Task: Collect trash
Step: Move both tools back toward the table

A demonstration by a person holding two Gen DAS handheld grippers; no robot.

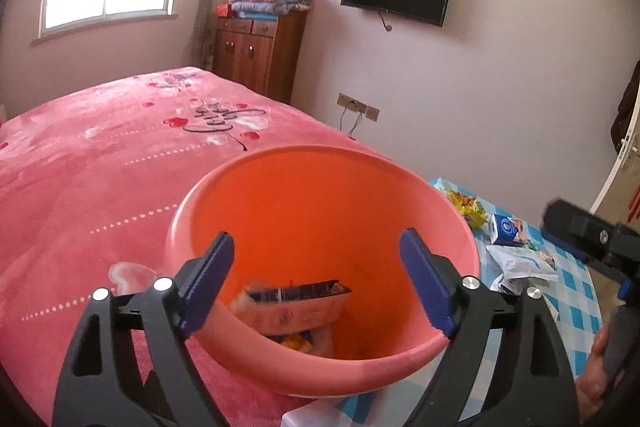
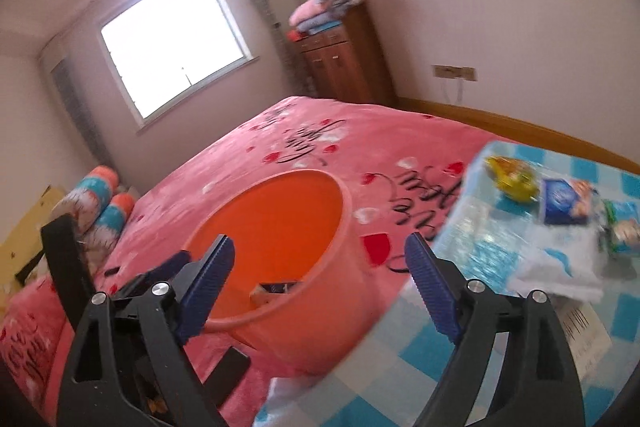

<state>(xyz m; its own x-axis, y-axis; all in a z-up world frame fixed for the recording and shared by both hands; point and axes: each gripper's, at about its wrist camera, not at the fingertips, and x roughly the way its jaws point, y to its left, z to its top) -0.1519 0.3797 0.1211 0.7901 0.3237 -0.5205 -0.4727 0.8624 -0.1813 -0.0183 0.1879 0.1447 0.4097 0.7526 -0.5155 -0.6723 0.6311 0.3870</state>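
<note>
Trash is in two places: some already lies at the bottom of the orange bin [image 1: 320, 227], and the rest sits loose on the blue checked cloth [image 2: 400, 359].

Taking the scene from big to small, the pink bedspread [image 1: 100, 187] fills the left and centre of both views. The bin stands on it at centre frame, its mouth tipped toward the cameras, with the checked cloth just beside it toward the lower right. Inside the bin, low in the left wrist view, a dark-topped pink wrapper [image 1: 298, 307] rests over a scrap of yellow.

On the cloth, in the right wrist view's right side, lie a yellow snack bag [image 2: 512, 179], a blue packet [image 2: 568, 203], a white wrapper [image 2: 560, 267] nearer the camera, and a greenish packet [image 2: 624, 227] at the frame edge, blurred.

The left gripper [image 1: 316, 267] hangs over the bin mouth, jaws spread wide with nothing between the blue pads. The right gripper [image 2: 320, 267] is equally wide and empty, its gap framing the bin's rim and the cloth's edge.

The remaining litter lies to the right of both tools, beyond the right gripper's right-hand finger, so the right hand is probably the nearer one. The white wrapper looks closest; its long axis I cannot tell from the blur.
</note>
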